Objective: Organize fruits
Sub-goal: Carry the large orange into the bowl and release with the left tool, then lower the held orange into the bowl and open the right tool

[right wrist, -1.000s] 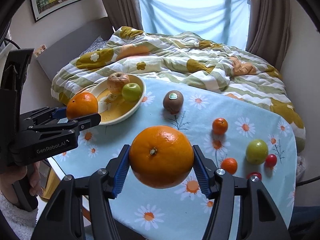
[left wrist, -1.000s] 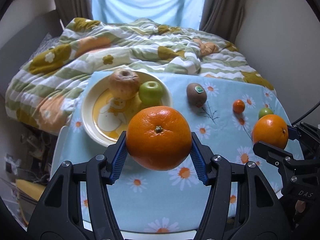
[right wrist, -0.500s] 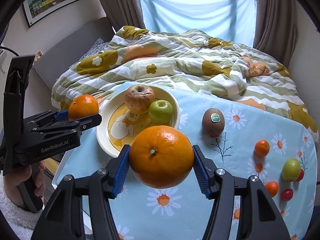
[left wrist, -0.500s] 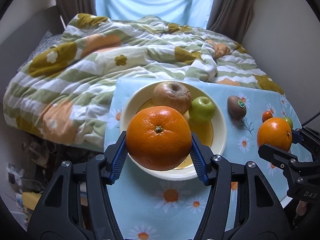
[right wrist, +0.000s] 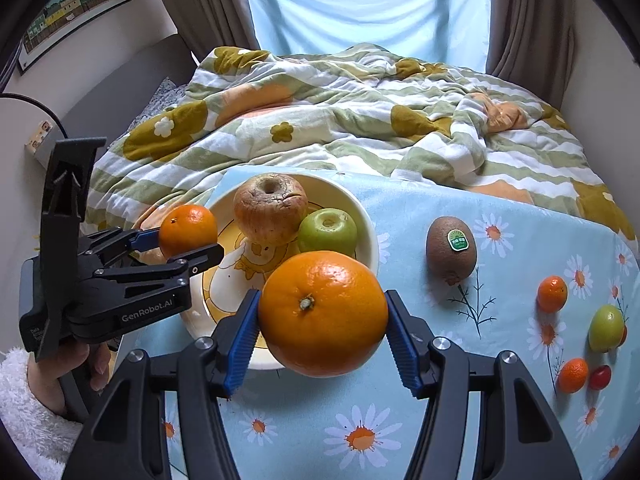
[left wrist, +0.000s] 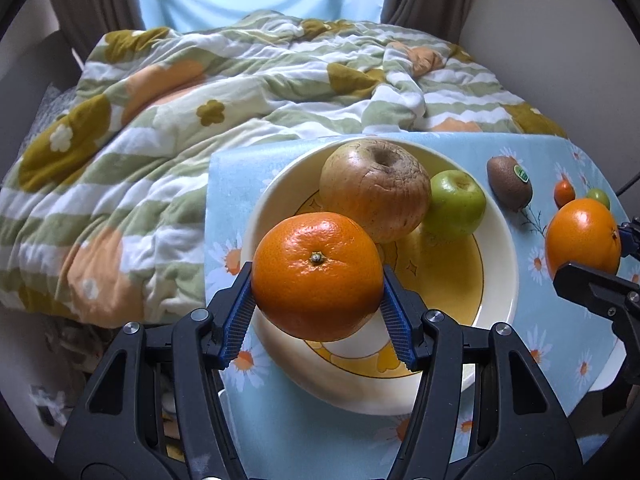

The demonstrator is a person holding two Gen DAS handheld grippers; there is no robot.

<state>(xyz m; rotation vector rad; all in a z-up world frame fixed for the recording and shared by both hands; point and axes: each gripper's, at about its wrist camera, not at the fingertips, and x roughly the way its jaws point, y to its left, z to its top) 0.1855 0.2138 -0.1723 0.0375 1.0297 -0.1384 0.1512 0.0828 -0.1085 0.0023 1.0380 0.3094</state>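
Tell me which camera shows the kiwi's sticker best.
The right wrist view: the kiwi faces the camera with its green sticker clearly visible. In the left wrist view the kiwi sits small near the edge, its sticker turned aside.

Two apples (right wrist: 270,208) sit in the bowl (right wrist: 366,224); the kiwi (right wrist: 451,250) lies right of it.

Two bright orange oranges (left wrist: 318,276) (right wrist: 323,312); a cream bowl (right wrist: 366,220) with yellow centre; a pale-blue daisy-print tablecloth (right wrist: 520,216); a green-and-white striped, floral quilt (right wrist: 360,120).
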